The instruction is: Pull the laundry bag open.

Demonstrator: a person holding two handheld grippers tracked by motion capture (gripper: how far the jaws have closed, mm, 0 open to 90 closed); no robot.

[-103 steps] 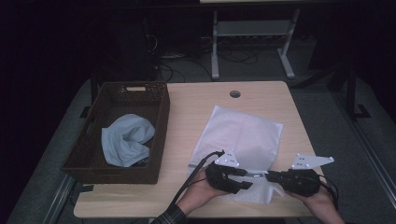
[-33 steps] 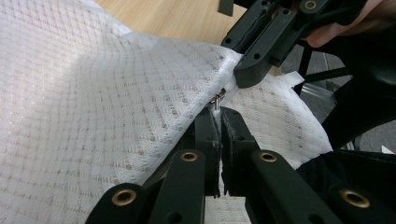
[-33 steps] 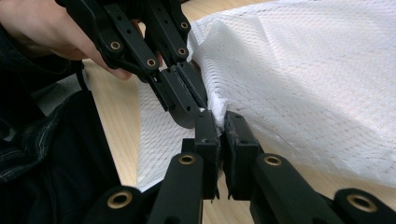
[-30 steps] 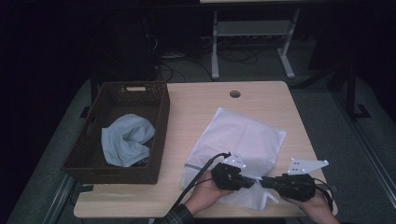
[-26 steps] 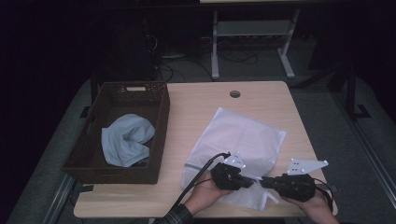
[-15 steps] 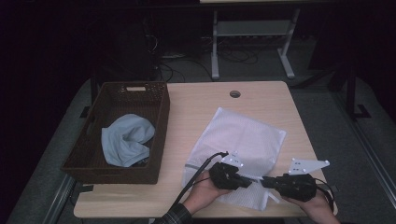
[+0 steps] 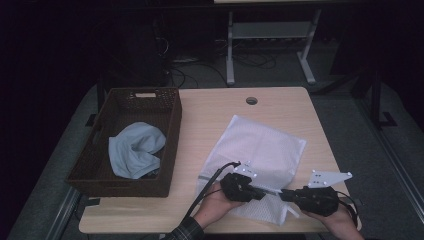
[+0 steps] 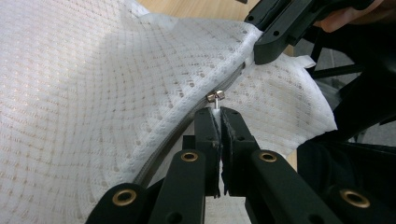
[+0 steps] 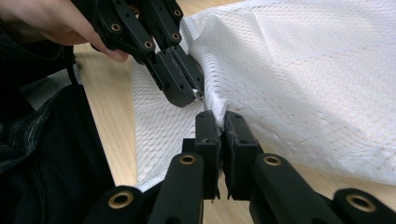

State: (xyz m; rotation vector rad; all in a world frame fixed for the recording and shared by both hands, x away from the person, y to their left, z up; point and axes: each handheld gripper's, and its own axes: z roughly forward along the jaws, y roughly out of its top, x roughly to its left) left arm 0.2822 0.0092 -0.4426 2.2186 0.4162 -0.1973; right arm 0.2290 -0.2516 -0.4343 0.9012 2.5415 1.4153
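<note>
A white mesh zip bag (image 7: pixel 260 147) lies flat on the wooden table (image 7: pixel 210 115), right of centre. My left gripper (image 7: pixel 261 190) is at the bag's near edge. In the left gripper view it (image 8: pixel 219 112) is shut on the small metal zipper pull (image 8: pixel 215 96), with the zipper track (image 8: pixel 173 140) curving away below. My right gripper (image 7: pixel 282 194) faces it from the right. In the right gripper view it (image 9: pixel 221 114) is shut on a fold of the bag's mesh (image 9: pixel 299 79) just beside the left gripper (image 9: pixel 194 95). Their tips are almost touching.
A dark wicker basket (image 7: pixel 172 140) stands on the table's left side with a crumpled light blue cloth (image 7: pixel 135 150) in it. A round cable hole (image 7: pixel 251 100) is near the far edge. Both hands sit close to the table's front edge.
Since the earliest frame both grippers have shifted slightly toward the front edge with the bag's near edge. Over the last second nothing has visibly moved.
</note>
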